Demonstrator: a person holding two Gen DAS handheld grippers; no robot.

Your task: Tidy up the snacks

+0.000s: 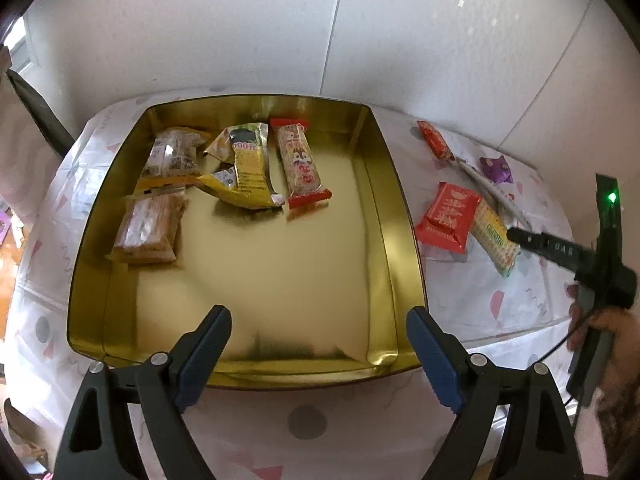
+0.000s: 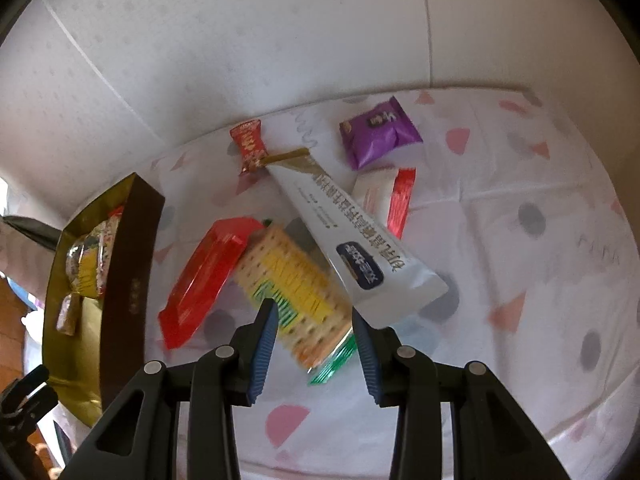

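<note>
The snacks were split between two places: several lay inside the gold tin [image 1: 400, 216] on the patterned tablecloth [image 2: 520, 280], and the rest were scattered on the cloth to its right. In the tin I could see two tan packets, a yellow one and a long red-ended bar [image 1: 300, 162]. Outside lay a red packet [image 2: 200, 280], a yellow cracker packet [image 2: 296, 288] leaning on it, a long white sachet [image 2: 352, 240] across the top, a purple packet [image 2: 378, 132] and a small red sweet [image 2: 250, 144] farther back. The left gripper [image 1: 318, 358] hung over the tin's near rim with its jaws spread wide and nothing in them. The right gripper [image 2: 314, 344] was poised over the cracker packet, jaws part-open and straddling its near end without yet pinching it, as far as the blur allowed. To my eye the cracker packet was the next pick; it wanted a pinch across its narrow width, low enough to catch the wrapper, and a lift clear of the sachet so that it was not dragged along.
</note>
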